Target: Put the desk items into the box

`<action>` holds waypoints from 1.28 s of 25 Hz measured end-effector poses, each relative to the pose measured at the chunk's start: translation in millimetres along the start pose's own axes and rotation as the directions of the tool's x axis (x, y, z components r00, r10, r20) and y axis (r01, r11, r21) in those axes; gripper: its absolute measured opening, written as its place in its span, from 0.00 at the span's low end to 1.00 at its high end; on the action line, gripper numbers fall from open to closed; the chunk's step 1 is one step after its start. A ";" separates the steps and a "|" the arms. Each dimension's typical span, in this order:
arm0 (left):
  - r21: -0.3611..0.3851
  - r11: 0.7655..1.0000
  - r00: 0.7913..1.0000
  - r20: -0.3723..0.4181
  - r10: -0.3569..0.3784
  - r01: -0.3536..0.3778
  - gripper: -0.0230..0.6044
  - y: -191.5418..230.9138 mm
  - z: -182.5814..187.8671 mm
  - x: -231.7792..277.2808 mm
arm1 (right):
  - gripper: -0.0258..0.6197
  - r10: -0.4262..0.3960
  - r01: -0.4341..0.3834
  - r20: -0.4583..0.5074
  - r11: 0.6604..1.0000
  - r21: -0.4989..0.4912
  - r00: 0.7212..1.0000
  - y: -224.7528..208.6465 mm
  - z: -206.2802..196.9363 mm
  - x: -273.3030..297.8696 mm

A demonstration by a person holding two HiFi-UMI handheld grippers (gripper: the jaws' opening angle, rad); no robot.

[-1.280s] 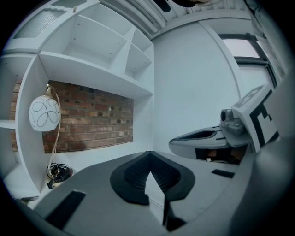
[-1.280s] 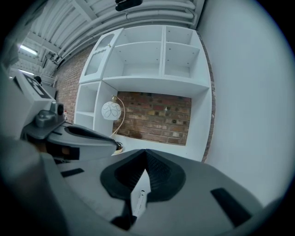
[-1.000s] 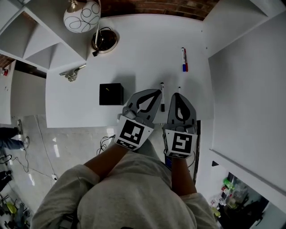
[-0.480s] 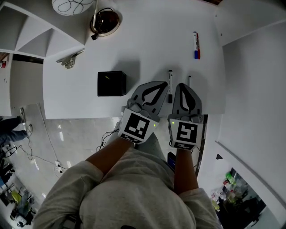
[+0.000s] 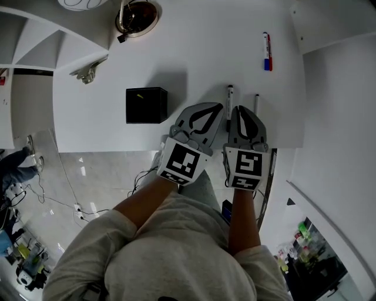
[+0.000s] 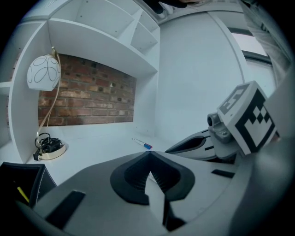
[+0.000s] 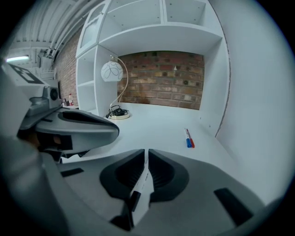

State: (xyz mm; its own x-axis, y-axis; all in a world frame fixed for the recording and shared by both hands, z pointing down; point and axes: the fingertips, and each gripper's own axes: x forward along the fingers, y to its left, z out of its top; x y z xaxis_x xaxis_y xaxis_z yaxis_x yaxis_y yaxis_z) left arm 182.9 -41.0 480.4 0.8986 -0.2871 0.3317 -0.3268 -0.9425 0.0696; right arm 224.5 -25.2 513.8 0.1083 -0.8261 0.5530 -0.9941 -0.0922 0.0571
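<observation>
**Both grippers shut above the desk's near edge**

We see the left gripper (image 5: 217, 108) and the right gripper (image 5: 241, 109) side by side over the near edge of the desk (image 5: 194, 53). Each has its jaws together with nothing held; only a thin pale slit shows between the right pair. A black marker (image 5: 230, 97) lies on the desk between the two tips. A thin pen (image 5: 256, 101) lies just beside the right gripper, and its near end meets that gripper's outline, so we cannot see where it stops. Neither one shows in the gripper views, where the jaws cover that part of the desk.

The red-and-blue pen (image 5: 267, 52) farther back may be one pen or two; we cannot tell. The box (image 5: 145, 105), black and open, stands on the desk to the left of the left gripper. The left gripper view cuts it off at the corner, and something yellow inside is too small to name. The lamp (image 5: 138, 14) loses its shade at the head view's top edge.
</observation>
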 end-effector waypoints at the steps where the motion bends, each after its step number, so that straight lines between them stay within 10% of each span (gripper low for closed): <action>1: -0.002 1.000 1.000 -0.003 -0.001 0.001 0.05 0.6 -1.8 0.9 | 0.07 0.003 -0.003 -0.009 1.000 0.005 1.000 0.4 -2.3 1.9; 32: -0.051 0.999 0.998 -0.068 -0.011 0.007 0.05 6.0 -26.6 17.6 | 0.24 0.094 -0.049 -0.386 0.991 0.126 0.918 7.5 -71.3 47.5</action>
State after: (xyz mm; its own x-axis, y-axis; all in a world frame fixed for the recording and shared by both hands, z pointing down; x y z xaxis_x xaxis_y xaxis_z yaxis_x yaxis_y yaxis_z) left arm 189.0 -47.2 511.7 0.8800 -0.2647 0.3943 -0.3348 -0.9346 0.1199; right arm 221.9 -25.4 599.7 0.0042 -0.5525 0.8335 -0.9898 -0.1207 -0.0750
